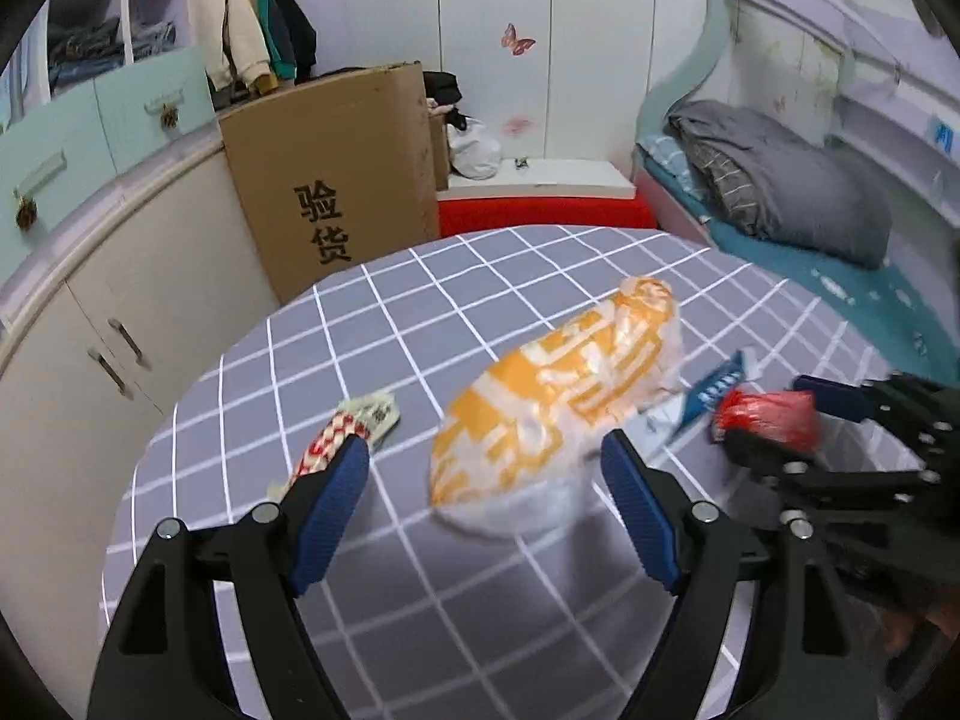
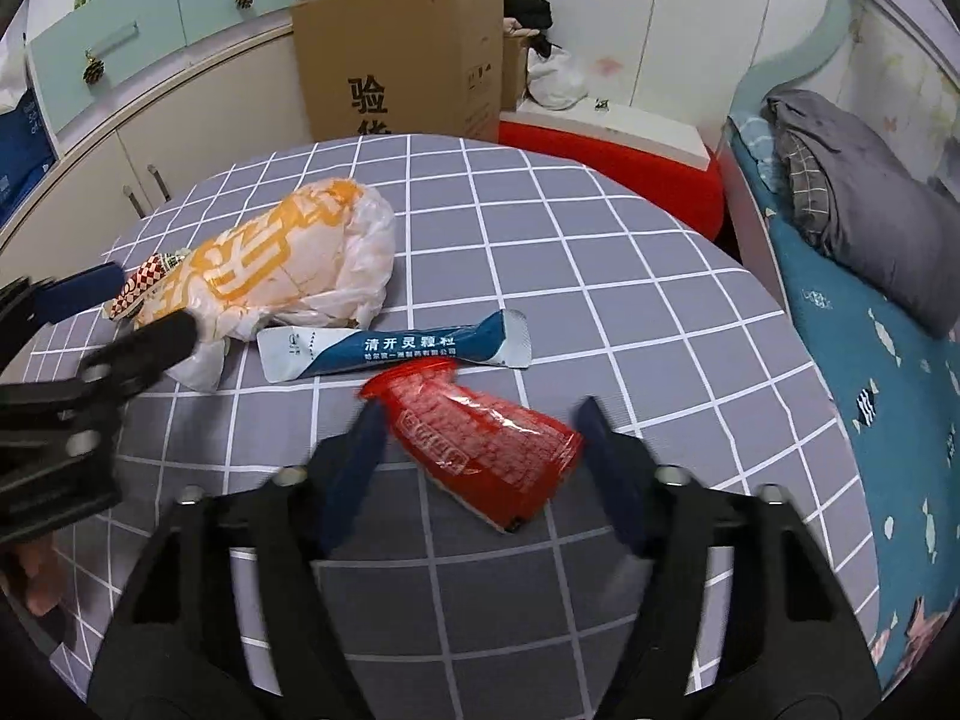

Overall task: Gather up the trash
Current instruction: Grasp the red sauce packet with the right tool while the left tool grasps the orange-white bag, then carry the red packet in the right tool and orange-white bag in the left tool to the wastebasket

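Note:
On the grey checked tablecloth (image 1: 420, 570) lies an orange-and-white plastic bag (image 1: 558, 408) (image 2: 282, 258). My left gripper (image 1: 486, 468) (image 2: 156, 300) stands open around its near end, pads clear of it. A red-and-white checked wrapper (image 1: 336, 444) (image 2: 141, 288) sits just behind the left finger. A blue-and-white sachet (image 2: 396, 348) (image 1: 714, 390) lies beside the bag. A red wrapper (image 2: 480, 444) (image 1: 768, 414) lies close in front of the sachet, and my right gripper (image 2: 480, 426) (image 1: 765, 414) is shut on it, both pads touching its edges.
A tall cardboard box (image 1: 336, 180) (image 2: 408, 60) and a red stool with a white board (image 1: 540, 204) stand beyond the table's far edge. Cabinets (image 1: 90, 300) run along the left. A bed with grey bedding (image 2: 870, 228) lies to the right.

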Action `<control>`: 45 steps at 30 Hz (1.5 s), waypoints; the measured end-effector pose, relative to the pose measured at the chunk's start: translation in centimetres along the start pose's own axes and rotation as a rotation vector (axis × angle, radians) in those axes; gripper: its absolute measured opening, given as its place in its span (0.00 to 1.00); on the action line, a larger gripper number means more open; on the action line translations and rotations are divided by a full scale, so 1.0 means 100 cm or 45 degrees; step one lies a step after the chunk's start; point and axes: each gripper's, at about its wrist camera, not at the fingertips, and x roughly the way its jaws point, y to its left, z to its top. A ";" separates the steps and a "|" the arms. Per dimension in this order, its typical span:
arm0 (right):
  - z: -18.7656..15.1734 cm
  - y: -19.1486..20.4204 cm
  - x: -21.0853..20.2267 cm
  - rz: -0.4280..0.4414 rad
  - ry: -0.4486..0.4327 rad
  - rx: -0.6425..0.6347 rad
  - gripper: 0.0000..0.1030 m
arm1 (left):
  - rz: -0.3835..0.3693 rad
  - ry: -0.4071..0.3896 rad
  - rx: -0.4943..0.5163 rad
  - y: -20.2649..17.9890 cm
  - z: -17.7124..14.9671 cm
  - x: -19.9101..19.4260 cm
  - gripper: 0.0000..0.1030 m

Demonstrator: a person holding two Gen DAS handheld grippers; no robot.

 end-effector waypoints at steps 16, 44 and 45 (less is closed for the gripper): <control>-0.004 -0.006 -0.020 -0.050 -0.138 0.019 0.41 | -0.151 0.016 -0.165 0.022 -0.005 -0.010 0.13; -0.062 0.276 -0.169 0.678 -0.284 -0.286 0.36 | 0.166 -0.264 -0.701 0.231 -0.218 -0.248 0.12; -0.067 0.291 -0.169 0.703 -0.271 -0.305 0.36 | 0.189 -0.253 -0.725 0.241 -0.229 -0.251 0.12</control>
